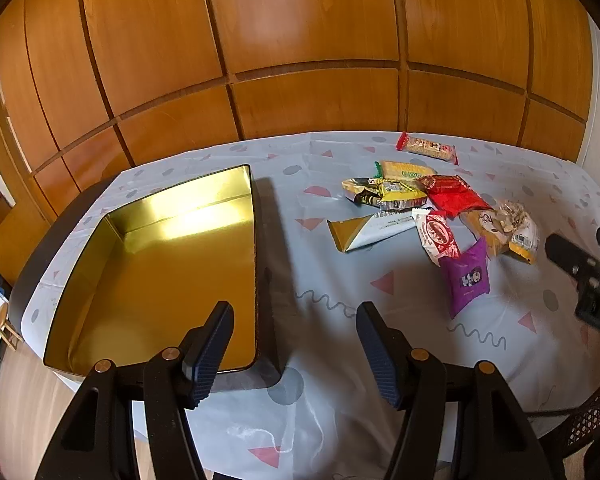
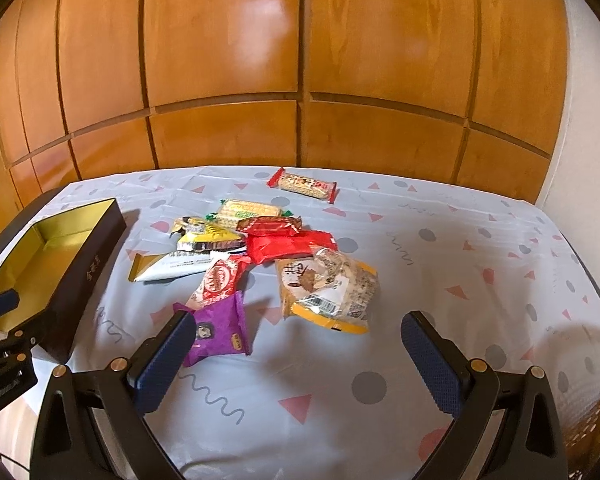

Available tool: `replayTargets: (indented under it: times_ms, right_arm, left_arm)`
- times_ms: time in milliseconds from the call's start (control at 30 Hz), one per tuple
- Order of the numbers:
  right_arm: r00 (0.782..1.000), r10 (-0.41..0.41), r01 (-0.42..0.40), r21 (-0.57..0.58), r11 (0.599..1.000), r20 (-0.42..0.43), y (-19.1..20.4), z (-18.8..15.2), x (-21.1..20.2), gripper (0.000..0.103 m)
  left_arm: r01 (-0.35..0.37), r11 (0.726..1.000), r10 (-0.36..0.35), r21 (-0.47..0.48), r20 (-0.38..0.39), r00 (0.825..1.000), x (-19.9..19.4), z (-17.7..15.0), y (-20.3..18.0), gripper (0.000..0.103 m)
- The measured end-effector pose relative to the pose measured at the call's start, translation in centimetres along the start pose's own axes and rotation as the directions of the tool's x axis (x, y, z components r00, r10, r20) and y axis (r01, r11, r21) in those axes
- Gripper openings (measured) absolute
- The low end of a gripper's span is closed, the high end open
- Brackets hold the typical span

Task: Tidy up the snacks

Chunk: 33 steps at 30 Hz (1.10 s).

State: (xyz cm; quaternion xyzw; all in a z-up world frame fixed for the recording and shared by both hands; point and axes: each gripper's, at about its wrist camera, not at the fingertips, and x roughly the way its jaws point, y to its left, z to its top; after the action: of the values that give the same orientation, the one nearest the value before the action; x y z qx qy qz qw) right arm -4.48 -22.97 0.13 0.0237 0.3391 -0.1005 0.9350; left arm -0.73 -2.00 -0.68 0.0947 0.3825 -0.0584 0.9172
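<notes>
Four parted fingers (image 2: 168, 356), one tin (image 1: 236, 184)

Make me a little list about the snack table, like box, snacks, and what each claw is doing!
box: open tin with a gold inside, nothing in it, left side of the table
snacks: loose pile on the tablecloth, none boxed
nearest snack: purple packet, beside the right claw's left finger
farthest snack: red-ended bar, apart from the pile
left claw: open, holding nothing
right claw: open, holding nothing
</notes>
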Motion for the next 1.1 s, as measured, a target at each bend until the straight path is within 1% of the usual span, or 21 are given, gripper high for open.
replayTargets:
  times_ms: [133,300,367,433,500,533,600,667,700,733,767,800,833,900,933,1000,1033,1067,1100]
  right_arm:
    - [1.000,-0.009,0.009,0.000,1.000,0.009,-0.7,0.6,0.0,0.103]
    - [0.998,-0.030,0.029,0.022,0.999,0.053,-2.8,3.0,-0.1,0.103]
    - [0.997,-0.045,0.043,0.028,0.999,0.065,-3.9,4.2,0.0,0.103]
    - [0.994,-0.066,0.064,0.020,0.998,0.084,-5.4,5.7,0.0,0.103]
    - [0.994,-0.067,0.066,0.010,0.998,0.081,-7.0,7.2,0.7,0.103]
    - [0.995,-0.071,0.071,0.009,0.997,0.076,-7.8,7.8,1.0,0.103]
    - [0.996,-0.075,0.075,0.000,0.997,0.055,-9.5,8.5,2.4,0.103]
    - [0.995,-0.095,0.095,0.004,0.995,0.015,-11.0,8.7,4.0,0.103]
    - [0.996,-0.090,0.090,0.025,0.996,-0.002,-11.9,8.5,4.8,0.103]
    - [0.996,-0.082,0.083,0.055,0.995,-0.023,-12.7,8.4,5.3,0.103]
    - [0.995,-0.075,0.081,0.097,0.992,-0.059,-13.5,8.3,5.9,0.103]
    - [0.996,-0.043,0.054,0.145,0.988,-0.078,-14.1,8.3,6.2,0.103]
    - [0.997,-0.014,0.027,0.175,0.984,-0.077,-14.5,8.2,6.3,0.103]
    - [0.997,-0.010,0.025,0.187,0.982,-0.077,-14.5,8.2,6.5,0.103]
    - [0.997,-0.010,0.024,0.181,0.983,-0.079,-14.3,8.1,6.5,0.103]
    - [0.997,0.007,0.007,0.174,0.985,-0.077,-14.1,8.1,6.5,0.103]
    - [0.997,0.009,0.004,0.171,0.985,-0.079,-13.9,8.1,6.4,0.103]
    - [0.996,0.016,-0.001,0.172,0.985,-0.086,-13.9,8.1,6.5,0.103]
    - [0.996,0.023,-0.006,0.178,0.984,-0.090,-14.0,8.1,6.7,0.103]
  left_arm:
    - [0.003,1.000,-0.003,0.007,-0.004,1.000,0.1,-0.1,-0.1,0.064]
    - [0.019,1.000,-0.019,0.021,-0.019,1.000,0.3,-0.2,-0.5,0.064]
    - [0.053,0.998,-0.053,0.027,-0.031,0.998,0.5,-0.2,-0.7,0.064]
    - [0.123,0.992,-0.121,0.027,-0.049,0.991,0.7,-0.2,-0.9,0.064]
    - [0.202,0.979,-0.200,0.032,-0.071,0.977,0.9,-0.1,-1.4,0.064]
    - [0.229,0.973,-0.225,0.040,-0.079,0.971,1.1,0.0,-1.7,0.064]
    - [0.262,0.961,-0.255,0.085,-0.091,0.963,1.3,0.3,-2.9,0.064]
    - [0.280,0.952,-0.267,0.126,-0.111,0.957,1.6,0.6,-4.1,0.064]
    - [0.305,0.944,-0.288,0.128,-0.134,0.948,2.1,0.8,-4.5,0.062]
    - [0.342,0.933,-0.323,0.111,-0.160,0.933,2.7,1.2,-4.9,0.054]
    - [0.372,0.924,-0.351,0.086,-0.187,0.917,3.4,1.5,-5.2,0.052]
    - [0.387,0.920,-0.367,0.067,-0.208,0.907,3.8,1.9,-5.4,0.052]
    - [0.397,0.916,-0.376,0.056,-0.226,0.899,4.3,2.2,-5.7,0.052]
    - [0.409,0.910,-0.385,0.069,-0.222,0.896,4.5,2.7,-6.5,0.052]
    - [0.417,0.905,-0.391,0.082,-0.221,0.893,4.7,3.0,-7.1,0.053]
    - [0.444,0.891,-0.414,0.094,-0.231,0.880,5.0,3.5,-8.1,0.065]
    - [0.471,0.876,-0.439,0.102,-0.235,0.867,5.3,3.7,-8.7,0.077]
    - [0.480,0.870,-0.445,0.110,-0.243,0.862,5.7,3.7,-9.2,0.081]
    - [0.475,0.872,-0.435,0.119,-0.254,0.864,6.4,3.7,-9.9,0.081]
